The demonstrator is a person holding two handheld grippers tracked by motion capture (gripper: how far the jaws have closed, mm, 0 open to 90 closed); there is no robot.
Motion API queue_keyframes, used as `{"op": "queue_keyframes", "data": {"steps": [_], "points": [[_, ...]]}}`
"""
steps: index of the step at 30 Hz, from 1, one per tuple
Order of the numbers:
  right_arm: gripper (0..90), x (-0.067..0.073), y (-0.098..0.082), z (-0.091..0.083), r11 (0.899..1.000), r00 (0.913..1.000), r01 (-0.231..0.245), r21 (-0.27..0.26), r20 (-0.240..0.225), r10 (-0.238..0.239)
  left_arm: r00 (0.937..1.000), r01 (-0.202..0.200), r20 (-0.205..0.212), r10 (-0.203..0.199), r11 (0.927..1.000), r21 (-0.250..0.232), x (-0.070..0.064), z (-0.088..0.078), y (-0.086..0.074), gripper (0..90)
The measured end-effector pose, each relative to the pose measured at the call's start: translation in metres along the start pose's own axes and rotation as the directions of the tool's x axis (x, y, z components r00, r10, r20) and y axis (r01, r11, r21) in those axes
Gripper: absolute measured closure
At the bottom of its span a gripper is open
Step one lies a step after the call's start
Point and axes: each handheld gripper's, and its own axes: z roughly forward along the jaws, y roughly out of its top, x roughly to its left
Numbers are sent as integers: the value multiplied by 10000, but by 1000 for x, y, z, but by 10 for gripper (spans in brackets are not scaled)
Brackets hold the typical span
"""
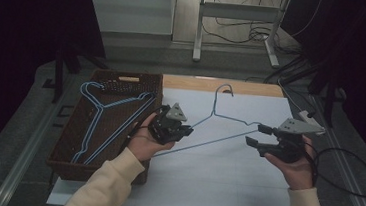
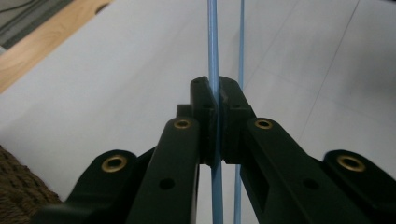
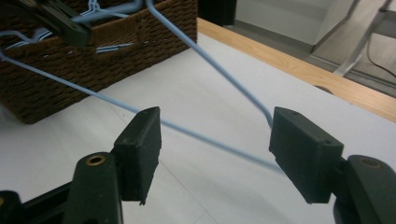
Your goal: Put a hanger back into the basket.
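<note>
Left claw pinches the blue hanger beside the basket's rim — right claw spread, wire loose between.

- No text, label, brand, number or sign could be read in any of the views.
- The dark woven wicker basket carried a pale tag on its far rim, too small to show any writing.
- The black two-jaw grippers bore brass-coloured rivets but no lettering.
</note>
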Motion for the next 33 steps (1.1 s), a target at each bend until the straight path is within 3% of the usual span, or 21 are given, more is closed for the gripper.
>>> {"op": "queue_keyframes", "data": {"steps": [6,11,15,18,24,29,31,33], "points": [[348,-2,-6,1,9999,9999,-140,62,3,140,9994,328,-112,-335,9977,-599,5,-20,-1,865],[347,-1,-12,8,9993,9999,-120,362,-79,122,9971,718,-149,-742,9899,-1218,12,-42,-4,865],[343,1,-17,15,9978,9998,-97,662,-180,109,9938,1027,-247,-1085,9797,-1720,21,-64,-12,865],[342,1,-18,17,9969,9997,-87,787,-199,103,9917,1132,-383,-1224,9758,-1872,25,-74,-17,865],[335,2,-24,22,9932,9997,-63,1165,-229,90,9824,1494,-778,-1700,9640,-2199,38,-98,-35,866],[334,3,-31,25,9906,9993,-132,1362,-320,177,9716,1787,-1114,-2087,9560,-2329,48,-116,-52,865],[333,3,-33,26,9898,9994,-127,1421,-303,172,9641,1972,-1284,-2325,9504,-2405,53,-125,-62,866],[333,3,-34,26,9891,9994,-138,1466,-306,185,9613,2040,-1334,-2410,9483,-2430,55,-127,-65,866]]}}
